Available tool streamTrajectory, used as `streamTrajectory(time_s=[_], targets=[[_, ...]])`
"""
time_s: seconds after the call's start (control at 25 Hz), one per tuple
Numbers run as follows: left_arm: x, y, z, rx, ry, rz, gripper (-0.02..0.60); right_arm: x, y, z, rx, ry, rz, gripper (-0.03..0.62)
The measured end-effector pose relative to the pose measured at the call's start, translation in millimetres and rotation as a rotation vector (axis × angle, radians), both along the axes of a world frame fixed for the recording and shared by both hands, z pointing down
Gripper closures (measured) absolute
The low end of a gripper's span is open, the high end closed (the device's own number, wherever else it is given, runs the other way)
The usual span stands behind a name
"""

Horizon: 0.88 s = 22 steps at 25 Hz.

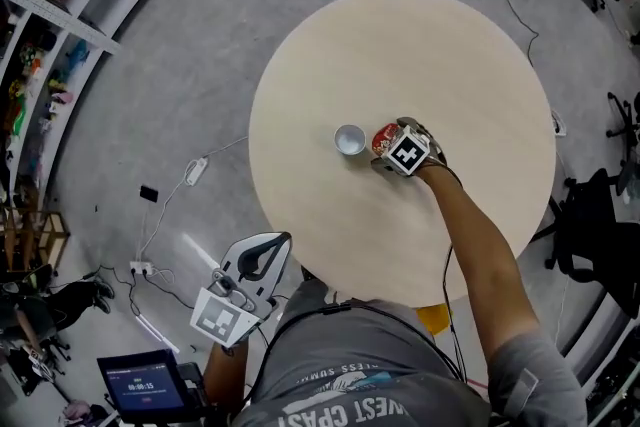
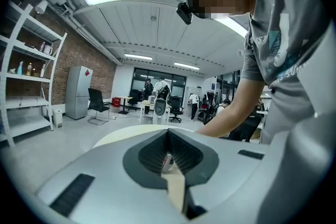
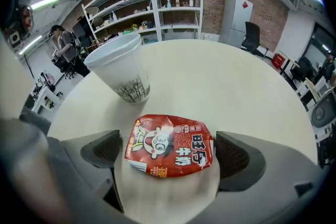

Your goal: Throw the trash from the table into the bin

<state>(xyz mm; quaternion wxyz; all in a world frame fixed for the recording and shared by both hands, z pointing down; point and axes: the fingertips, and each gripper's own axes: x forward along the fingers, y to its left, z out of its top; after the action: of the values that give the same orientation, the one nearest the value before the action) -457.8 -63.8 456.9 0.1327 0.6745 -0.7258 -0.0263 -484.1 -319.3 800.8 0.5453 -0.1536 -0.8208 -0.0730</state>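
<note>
A red milk carton point(image 3: 170, 145) lies flat on the round beige table point(image 3: 236, 86). My right gripper point(image 3: 169, 150) points down over it, open, with one jaw on each side and a small gap at both pads. A white paper cup point(image 3: 121, 68) stands upright just beyond the carton. In the head view the carton point(image 1: 382, 139) shows partly under the right gripper point(image 1: 405, 153), with the cup point(image 1: 349, 139) to its left. My left gripper point(image 1: 255, 265) hangs off the table's near edge, jaws shut and holding nothing; its own view point(image 2: 168, 157) looks level across the table.
White shelving point(image 1: 40, 15) lines the left wall. Cables and a power strip point(image 1: 195, 170) lie on the grey floor left of the table point(image 1: 450, 65). A small screen point(image 1: 143, 385) sits at the lower left. Black office chairs point(image 1: 590, 225) stand to the right.
</note>
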Motion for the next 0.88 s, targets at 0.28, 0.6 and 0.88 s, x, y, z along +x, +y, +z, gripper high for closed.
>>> streamTrajectory(time_s=[0.28,0.6,0.88], targets=[[7,-2,-5,0.026,-0.013,0.036,0.54,16,16,-9,0.021,-0.034,0.052,0.132],[14,18,1,0.059,-0.037,0.059,0.54,52,70,-63,-0.018,-0.201,0.11,0.135],[22,48,-39,0.135,-0.066,0.117,0.54,67,128,-229,-0.031,-0.468,0.214,0.135]])
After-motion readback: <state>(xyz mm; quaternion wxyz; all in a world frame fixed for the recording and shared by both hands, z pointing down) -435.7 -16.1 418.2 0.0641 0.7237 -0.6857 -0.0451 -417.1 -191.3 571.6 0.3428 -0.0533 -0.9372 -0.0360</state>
